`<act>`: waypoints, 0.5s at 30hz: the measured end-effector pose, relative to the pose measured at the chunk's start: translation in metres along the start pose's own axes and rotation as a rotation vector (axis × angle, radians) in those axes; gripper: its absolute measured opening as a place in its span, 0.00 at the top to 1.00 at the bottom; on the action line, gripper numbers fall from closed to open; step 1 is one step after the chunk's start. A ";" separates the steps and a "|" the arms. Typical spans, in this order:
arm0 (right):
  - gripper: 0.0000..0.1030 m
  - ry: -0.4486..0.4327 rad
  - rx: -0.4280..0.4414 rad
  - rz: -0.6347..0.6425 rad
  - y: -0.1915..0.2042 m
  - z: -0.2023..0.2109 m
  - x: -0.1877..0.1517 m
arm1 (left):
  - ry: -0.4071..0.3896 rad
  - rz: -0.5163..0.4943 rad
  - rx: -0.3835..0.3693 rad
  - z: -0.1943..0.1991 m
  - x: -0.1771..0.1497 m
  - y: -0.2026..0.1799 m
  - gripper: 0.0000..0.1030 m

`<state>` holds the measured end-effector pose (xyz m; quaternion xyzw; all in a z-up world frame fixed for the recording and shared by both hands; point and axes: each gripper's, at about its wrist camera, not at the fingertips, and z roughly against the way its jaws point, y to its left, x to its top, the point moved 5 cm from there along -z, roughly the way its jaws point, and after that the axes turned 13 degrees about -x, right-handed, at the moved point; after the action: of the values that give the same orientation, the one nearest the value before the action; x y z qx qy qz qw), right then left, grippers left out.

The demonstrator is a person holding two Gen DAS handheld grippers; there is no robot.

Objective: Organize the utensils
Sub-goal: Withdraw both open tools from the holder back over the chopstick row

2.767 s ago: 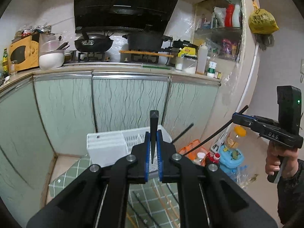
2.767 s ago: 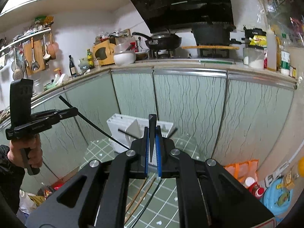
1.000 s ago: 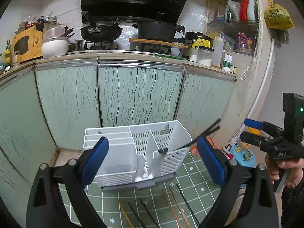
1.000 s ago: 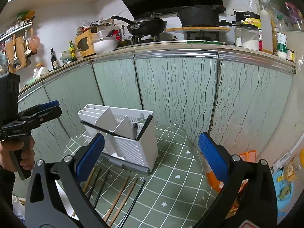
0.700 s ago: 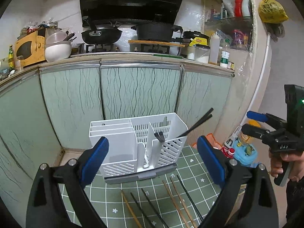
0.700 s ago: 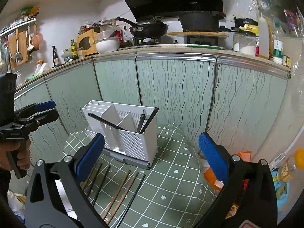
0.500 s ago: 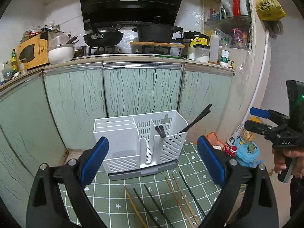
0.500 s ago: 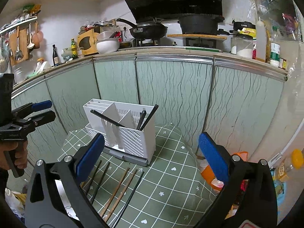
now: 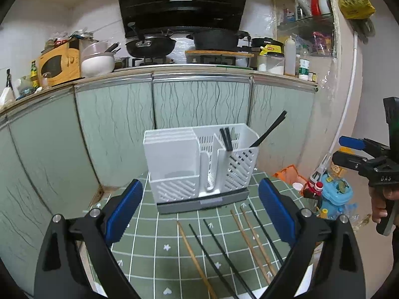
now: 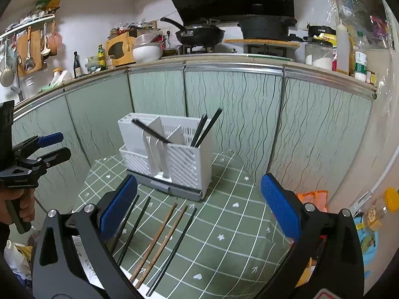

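The white utensil holder (image 9: 199, 164) stands upright on the green checked cloth (image 9: 149, 249) covering the worktop, in front of the pale green cabinet doors (image 9: 199, 104); black chopsticks (image 9: 225, 138) lean in its slotted compartments. On the cloth just in front of the holder lie loose chopsticks (image 9: 239, 244), some wooden, some black, roughly parallel. The left tongs (image 9: 200, 208) and the right tongs (image 10: 199, 206) are both spread wide apart, holding nothing, above the loose chopsticks.
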<state>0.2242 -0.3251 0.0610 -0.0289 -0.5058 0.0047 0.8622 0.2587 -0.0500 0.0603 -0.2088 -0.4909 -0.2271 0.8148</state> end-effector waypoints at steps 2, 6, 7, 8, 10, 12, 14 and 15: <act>0.08 0.005 -0.001 0.004 0.003 -0.002 -0.008 | 0.001 0.011 0.003 0.002 -0.010 0.001 0.10; 0.08 0.007 -0.011 0.005 0.008 -0.004 -0.023 | 0.007 0.025 0.022 0.004 -0.030 0.004 0.10; 0.08 0.008 -0.011 0.006 0.009 -0.004 -0.026 | 0.009 0.028 0.028 0.005 -0.036 0.005 0.10; 0.08 0.010 -0.015 0.006 0.010 -0.005 -0.031 | 0.011 0.031 0.032 0.005 -0.041 0.007 0.10; 0.08 0.013 -0.019 0.007 0.011 -0.006 -0.036 | 0.016 0.037 0.040 0.006 -0.051 0.009 0.10; 0.08 0.016 -0.022 0.004 0.013 -0.007 -0.042 | 0.020 0.040 0.049 0.006 -0.058 0.011 0.10; 0.08 0.017 -0.025 0.002 0.014 -0.009 -0.048 | 0.020 0.044 0.063 0.006 -0.067 0.012 0.10; 0.08 0.015 -0.027 0.001 0.015 -0.009 -0.051 | 0.020 0.044 0.067 0.006 -0.071 0.012 0.10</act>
<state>0.2074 -0.3123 0.0115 -0.0409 -0.4993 -0.0020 0.8655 0.2319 -0.0250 -0.0020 -0.1899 -0.4853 -0.1946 0.8310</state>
